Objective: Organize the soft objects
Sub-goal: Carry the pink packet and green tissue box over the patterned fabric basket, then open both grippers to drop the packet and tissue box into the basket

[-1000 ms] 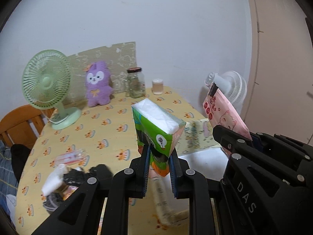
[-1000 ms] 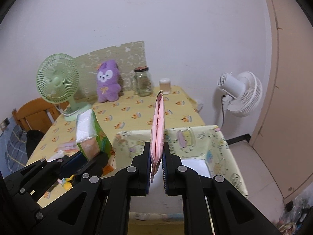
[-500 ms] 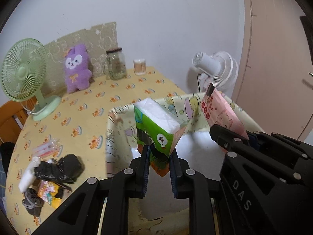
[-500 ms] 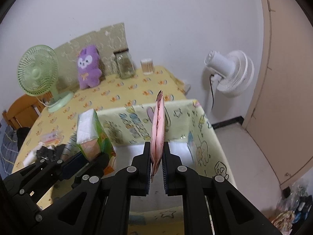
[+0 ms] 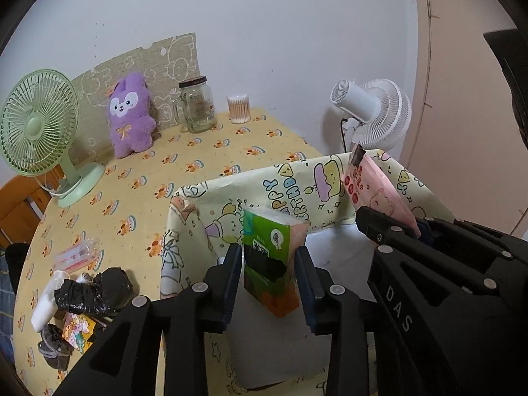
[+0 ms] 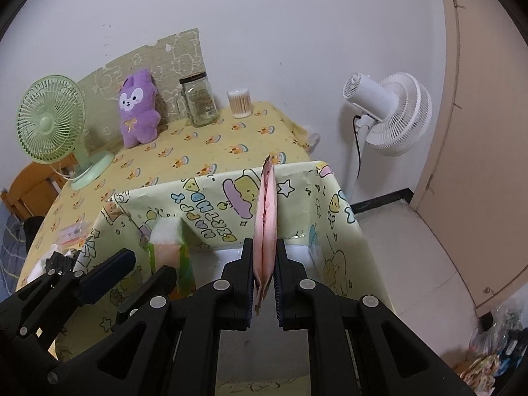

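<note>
A green tissue pack point(image 5: 272, 257) hangs between the open jaws of my left gripper point(image 5: 268, 264), above the white inside of a yellow cartoon-print storage bin point(image 5: 297, 181); the jaws stand apart from its sides. The pack also shows in the right wrist view point(image 6: 170, 257). My right gripper point(image 6: 264, 264) is shut on a flat pink wipes pack point(image 6: 265, 224), held on edge over the same bin point(image 6: 333, 211). The pink pack also shows in the left wrist view point(image 5: 376, 194).
On the yellow tablecloth: a green desk fan point(image 5: 43, 132), a purple plush point(image 5: 130, 122), a glass jar point(image 5: 197, 105), a cotton-swab tub point(image 5: 238, 109). A black crumpled thing point(image 5: 92, 290) and small packets lie at the left. A white floor fan point(image 6: 389, 109) stands at the right.
My left gripper's jaws have opened off the green tissue pack, which sits lower in the bin. Both grippers have moved over the bin. The right keeps its hold on the pink pack.
</note>
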{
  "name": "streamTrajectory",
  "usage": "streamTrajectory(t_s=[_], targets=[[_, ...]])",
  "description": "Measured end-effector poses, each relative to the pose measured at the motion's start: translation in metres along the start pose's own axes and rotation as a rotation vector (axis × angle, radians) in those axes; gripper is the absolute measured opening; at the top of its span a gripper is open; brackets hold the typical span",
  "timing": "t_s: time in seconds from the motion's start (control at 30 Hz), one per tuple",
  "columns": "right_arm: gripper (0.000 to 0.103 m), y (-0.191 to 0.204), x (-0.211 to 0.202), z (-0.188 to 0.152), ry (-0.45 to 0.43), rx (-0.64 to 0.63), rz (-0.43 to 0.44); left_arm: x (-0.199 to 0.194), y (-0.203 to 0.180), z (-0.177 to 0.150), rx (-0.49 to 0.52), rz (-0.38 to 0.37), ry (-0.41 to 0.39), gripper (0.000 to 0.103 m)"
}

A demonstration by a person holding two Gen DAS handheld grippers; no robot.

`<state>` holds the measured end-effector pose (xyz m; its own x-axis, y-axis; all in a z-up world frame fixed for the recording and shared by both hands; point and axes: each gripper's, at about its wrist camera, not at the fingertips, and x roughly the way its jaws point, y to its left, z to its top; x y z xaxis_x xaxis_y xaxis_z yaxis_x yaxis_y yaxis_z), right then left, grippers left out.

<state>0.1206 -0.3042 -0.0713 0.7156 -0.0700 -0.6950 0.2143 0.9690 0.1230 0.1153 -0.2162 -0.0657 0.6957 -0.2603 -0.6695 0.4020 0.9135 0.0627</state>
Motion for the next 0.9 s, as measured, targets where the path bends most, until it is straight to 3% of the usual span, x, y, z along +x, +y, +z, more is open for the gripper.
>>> streamTrajectory(t_s=[0.17, 0.23, 0.3, 0.37, 0.4, 0.53, 0.8, 0.9], targets=[[0.014, 0.001, 0.005, 0.006, -0.004, -0.011, 0.009, 0.004, 0.002, 0.003, -0.004, -0.006, 0.000, 0.040], [0.015, 0.002, 0.005, 0.007, -0.003, -0.014, 0.015, 0.004, 0.003, 0.004, -0.003, -0.015, 0.006, 0.046], [0.026, 0.005, 0.003, 0.007, -0.001, -0.025, 0.017, 0.002, 0.002, 0.003, -0.003, -0.037, 0.008, 0.057], [0.049, 0.008, -0.003, 0.007, -0.006, -0.032, 0.054, -0.002, 0.003, 0.003, -0.010, -0.091, 0.006, 0.068], [0.053, 0.009, -0.005, 0.008, -0.010, -0.032, 0.061, -0.005, 0.006, 0.002, -0.022, -0.118, -0.002, 0.068], [0.083, 0.015, -0.019, 0.008, -0.041, -0.023, 0.038, -0.012, 0.009, 0.003, -0.031, -0.096, -0.014, 0.079], [0.094, 0.026, -0.041, 0.006, -0.071, -0.030, 0.010, -0.033, 0.019, 0.000, -0.034, -0.078, -0.042, 0.084], [0.096, 0.031, -0.048, 0.005, -0.082, -0.030, 0.002, -0.041, 0.025, 0.000, -0.043, -0.033, -0.054, 0.093]])
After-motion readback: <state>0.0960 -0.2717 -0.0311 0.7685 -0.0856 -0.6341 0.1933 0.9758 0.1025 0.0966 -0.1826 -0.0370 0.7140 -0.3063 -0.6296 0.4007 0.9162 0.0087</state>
